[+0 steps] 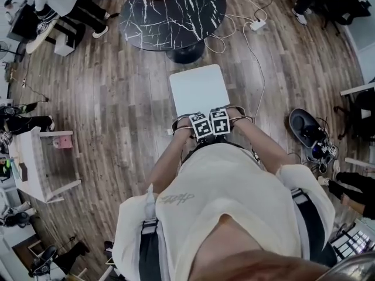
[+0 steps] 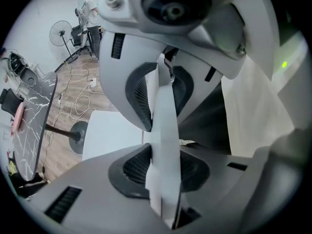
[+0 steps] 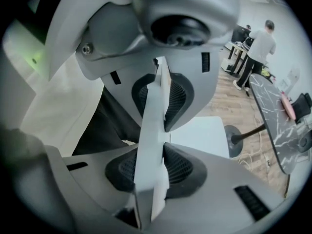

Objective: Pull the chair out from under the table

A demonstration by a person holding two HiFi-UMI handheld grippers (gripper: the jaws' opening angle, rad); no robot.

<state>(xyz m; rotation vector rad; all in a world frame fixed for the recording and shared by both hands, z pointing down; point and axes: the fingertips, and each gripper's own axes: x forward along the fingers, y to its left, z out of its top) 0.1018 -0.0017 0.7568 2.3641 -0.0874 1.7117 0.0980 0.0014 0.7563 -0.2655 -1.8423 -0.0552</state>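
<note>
So both of your grippers are pinching the chair back (image 2: 165, 116) right now. The left gripper (image 1: 199, 126) and right gripper (image 1: 220, 122) sit side by side at the middle of the head view, and each one has its pads pressed onto that thin white panel. The chair (image 1: 199, 89) sits dead centre with its seat facing up. Its far edge is just below the dark marble table (image 1: 173, 10) and close to the pedestal base (image 1: 186, 52), so I'd say it's mostly out already.

Some tips for the rest of the pull:
- Drag straight toward the bottom of the frame with both hands moving evenly, or the chair will swivel.
- That panel is thin and probably slick, so squeeze firmly and don't yank.
- Pull low and level rather than lifting, so the chair doesn't tip toward you.
- Watch the cables (image 1: 249, 40) running down the floor to the right of the seat. A leg could snag one.
</note>
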